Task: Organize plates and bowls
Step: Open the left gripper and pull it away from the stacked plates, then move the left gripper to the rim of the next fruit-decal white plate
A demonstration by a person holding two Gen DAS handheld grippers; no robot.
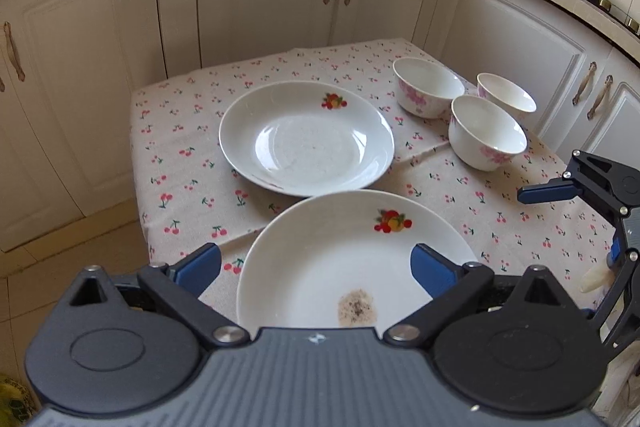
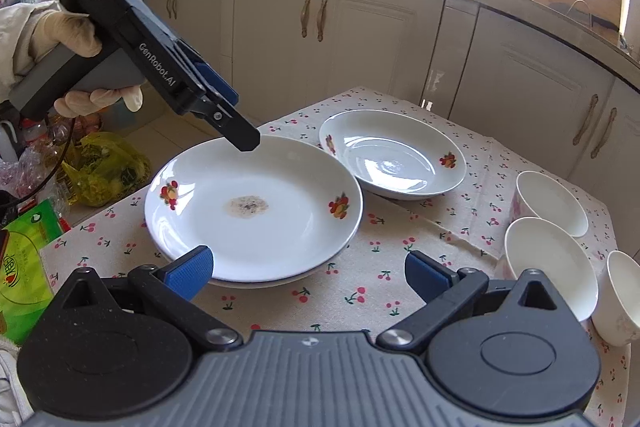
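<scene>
Directly beneath the left gripper (image 1: 316,269), whose blue pads stand spread and pinch nothing, lies the near plate (image 1: 340,259), white with fruit prints and a brownish speckled stain (image 1: 357,313) at its centre; it sits on another plate whose rim shows below it in the right wrist view. Beyond that claw rests the far plate (image 1: 306,139), holding nothing. Ahead and to its right stand three white bowls (image 1: 486,133) with pink flowers, all unfilled, close together on the cherry-print tablecloth (image 1: 180,155). The right gripper (image 2: 308,273) is likewise spread wide, grasping nothing, its left pad over the near plate's rim.
</scene>
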